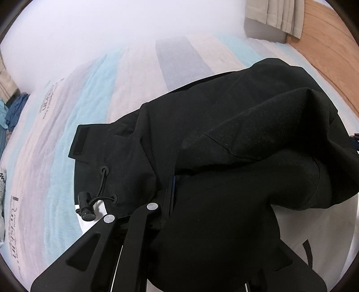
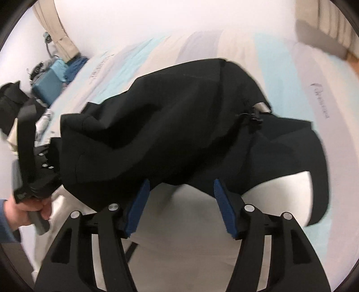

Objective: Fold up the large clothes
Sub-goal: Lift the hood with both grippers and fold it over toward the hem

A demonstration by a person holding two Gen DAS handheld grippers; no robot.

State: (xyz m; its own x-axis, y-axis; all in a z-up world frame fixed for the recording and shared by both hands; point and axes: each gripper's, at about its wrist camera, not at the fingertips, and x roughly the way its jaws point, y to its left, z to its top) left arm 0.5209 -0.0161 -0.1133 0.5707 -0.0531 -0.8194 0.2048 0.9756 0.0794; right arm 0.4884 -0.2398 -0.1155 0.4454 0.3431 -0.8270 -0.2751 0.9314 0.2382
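Note:
A large black jacket (image 1: pixel 235 125) lies bunched on a striped bedsheet (image 1: pixel 94 107). It has a drawcord with a toggle (image 1: pixel 86 205) and a velcro tab. My left gripper (image 1: pixel 174 191) is shut on a fold of the jacket, with cloth draped over its right finger. In the right wrist view the jacket (image 2: pixel 179 121) fills the middle. My right gripper (image 2: pixel 181 195) is open, its blue pads (image 2: pixel 139 202) just in front of the jacket's near edge, touching nothing. The left gripper (image 2: pixel 29 157) shows at the left, held by a hand.
A white lining or cloth (image 2: pixel 190 224) lies under the jacket near me. A blue bag and clothes (image 2: pixel 49 83) sit at the bed's far left. Curtains (image 1: pixel 276 15) and a wooden floor (image 1: pixel 332 45) lie beyond the bed at the right.

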